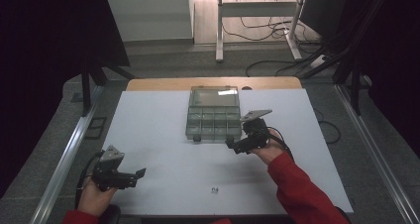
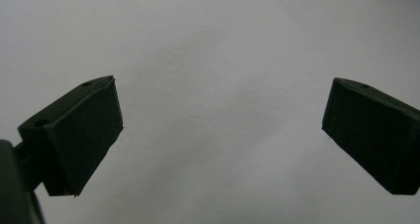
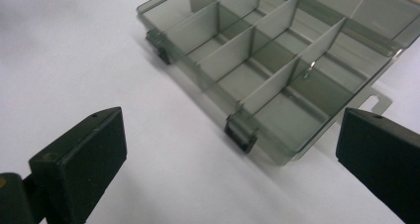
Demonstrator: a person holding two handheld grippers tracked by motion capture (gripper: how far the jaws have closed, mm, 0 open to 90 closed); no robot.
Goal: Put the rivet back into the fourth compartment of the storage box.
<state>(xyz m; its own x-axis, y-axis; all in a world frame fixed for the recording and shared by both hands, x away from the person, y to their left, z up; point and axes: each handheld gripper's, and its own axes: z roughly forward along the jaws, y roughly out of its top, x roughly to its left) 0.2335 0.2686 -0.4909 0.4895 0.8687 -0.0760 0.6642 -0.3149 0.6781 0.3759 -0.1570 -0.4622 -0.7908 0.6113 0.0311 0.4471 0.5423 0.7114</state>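
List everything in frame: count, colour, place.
Clear grey plastic compartment box: 1, smoky grey, lid open, centre of table.
Small metal part: 1, silver, inside one compartment of the box.
Small dark item: 1, near front edge; too small to identify.
White table sheet: 1, white, covers the table.
Left gripper: 1, black, open, front left above bare sheet.
Right gripper: 1, black, open, just at the box's front right corner.
Red sleeve: on the right arm.
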